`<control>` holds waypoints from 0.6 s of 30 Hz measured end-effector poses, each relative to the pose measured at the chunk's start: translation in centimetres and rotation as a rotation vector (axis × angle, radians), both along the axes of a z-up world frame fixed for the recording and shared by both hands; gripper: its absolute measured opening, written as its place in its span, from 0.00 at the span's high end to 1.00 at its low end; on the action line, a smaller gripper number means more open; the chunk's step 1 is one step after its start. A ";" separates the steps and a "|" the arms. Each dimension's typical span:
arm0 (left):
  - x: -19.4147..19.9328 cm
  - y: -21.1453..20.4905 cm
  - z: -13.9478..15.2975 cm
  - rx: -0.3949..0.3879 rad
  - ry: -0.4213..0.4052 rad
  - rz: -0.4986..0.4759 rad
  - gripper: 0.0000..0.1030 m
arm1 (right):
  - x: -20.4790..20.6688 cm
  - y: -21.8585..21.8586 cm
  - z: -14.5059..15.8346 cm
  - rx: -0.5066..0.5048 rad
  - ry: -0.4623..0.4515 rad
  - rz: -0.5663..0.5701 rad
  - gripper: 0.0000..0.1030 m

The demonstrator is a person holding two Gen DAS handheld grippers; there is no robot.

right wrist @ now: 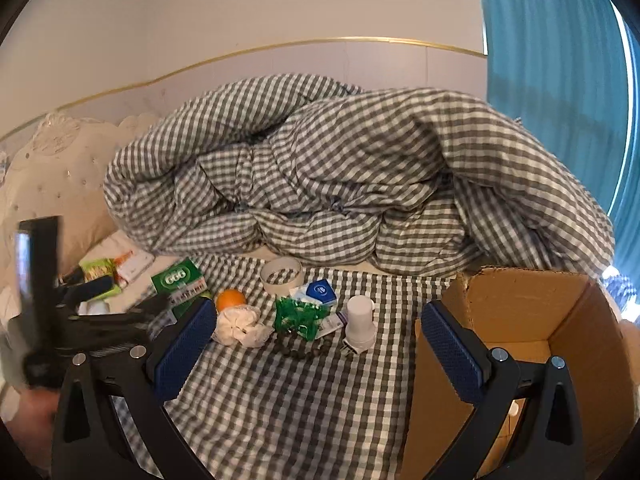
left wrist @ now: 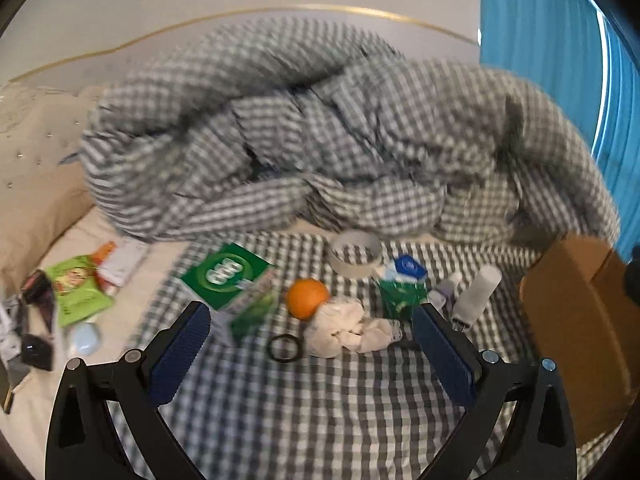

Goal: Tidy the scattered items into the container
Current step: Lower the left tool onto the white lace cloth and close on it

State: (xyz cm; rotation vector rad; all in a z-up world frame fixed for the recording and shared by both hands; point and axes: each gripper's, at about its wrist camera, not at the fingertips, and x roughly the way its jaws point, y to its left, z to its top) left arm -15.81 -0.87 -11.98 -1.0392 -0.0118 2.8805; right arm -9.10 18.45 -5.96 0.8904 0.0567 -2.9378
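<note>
Though blurred, duvet (left wrist: 320,140) behind orange (left wrist: 306,298).

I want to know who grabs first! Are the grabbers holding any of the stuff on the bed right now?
No. The left gripper and the right gripper are both open with nothing between their fingers. The orange lies untouched on the bed.

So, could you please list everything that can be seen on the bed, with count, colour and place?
cardboard box: 1, brown, open, right
checked quilt: 1, grey-white, heaped behind
round orange fruit: 1, orange, centre
crumpled cloth: 1, white, beside the fruit
tape roll: 1, white, behind the fruit
flat green box: 1, green, left of the fruit
black ring: 1, black, in front
white cylinder bottle: 1, white, near the box
left gripper: open
right gripper: open
</note>
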 end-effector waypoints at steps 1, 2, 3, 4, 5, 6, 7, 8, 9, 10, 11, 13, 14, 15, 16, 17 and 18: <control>-0.7 0.7 -1.0 -0.004 -0.017 -0.016 0.00 | -0.6 -0.1 -0.3 0.031 -0.002 -0.005 0.00; -1.2 1.3 -1.7 -0.012 -0.026 -0.029 0.00 | -1.3 0.0 -0.7 0.044 -0.005 -0.003 0.00; -1.7 1.9 -2.5 -0.024 -0.033 -0.043 0.00 | -2.1 0.2 -1.1 0.035 -0.015 0.002 0.00; -2.3 2.4 -3.4 -0.037 -0.042 -0.049 0.00 | -3.1 0.5 -1.6 0.018 -0.034 -0.001 0.00; -2.9 2.7 -4.0 -0.038 -0.052 -0.050 0.00 | -4.1 0.8 -2.3 0.002 -0.056 -0.009 0.00; -3.4 2.8 -4.8 -0.028 -0.062 -0.046 0.00 | -5.2 1.0 -3.1 -0.002 -0.078 -0.022 0.00; -4.1 2.8 -5.7 -0.010 -0.074 -0.042 0.00 | -6.2 1.1 -4.0 0.004 -0.100 -0.038 0.00; -4.7 2.9 -6.4 -0.003 -0.092 -0.034 0.00 | -6.8 1.1 -4.7 0.012 -0.117 -0.048 0.00; -5.6 3.0 -7.5 -0.001 -0.120 -0.025 0.00 | -7.3 1.1 -5.3 0.018 -0.130 -0.055 0.00; -6.3 3.0 -8.3 -0.002 -0.140 -0.017 0.00 | -7.5 1.2 -5.9 0.019 -0.139 -0.061 0.00; -6.8 3.1 -9.0 -0.005 -0.155 -0.014 0.00 | -7.6 1.2 -6.3 0.017 -0.144 -0.065 0.00; -8.0 3.4 -10.7 -0.030 -0.192 -0.006 0.00 | -7.3 1.4 -6.8 0.019 -0.143 -0.069 0.00; -8.4 3.6 -11.3 -0.040 -0.202 -0.003 0.00 | -7.2 1.5 -7.0 0.028 -0.140 -0.071 0.00; -8.7 3.8 -11.8 -0.048 -0.214 -0.005 0.00 | -7.1 1.6 -7.2 0.039 -0.139 -0.073 0.00; -9.0 4.1 -12.4 -0.051 -0.229 -0.014 0.01 | -7.2 1.6 -7.3 0.049 -0.141 -0.074 0.00; -9.1 4.2 -12.8 -0.053 -0.236 -0.017 0.08 | -7.2 1.8 -7.5 0.056 -0.147 -0.076 0.00; -9.2 4.3 -13.1 -0.055 -0.241 -0.015 0.23 | -7.3 1.9 -7.7 0.060 -0.154 -0.077 0.00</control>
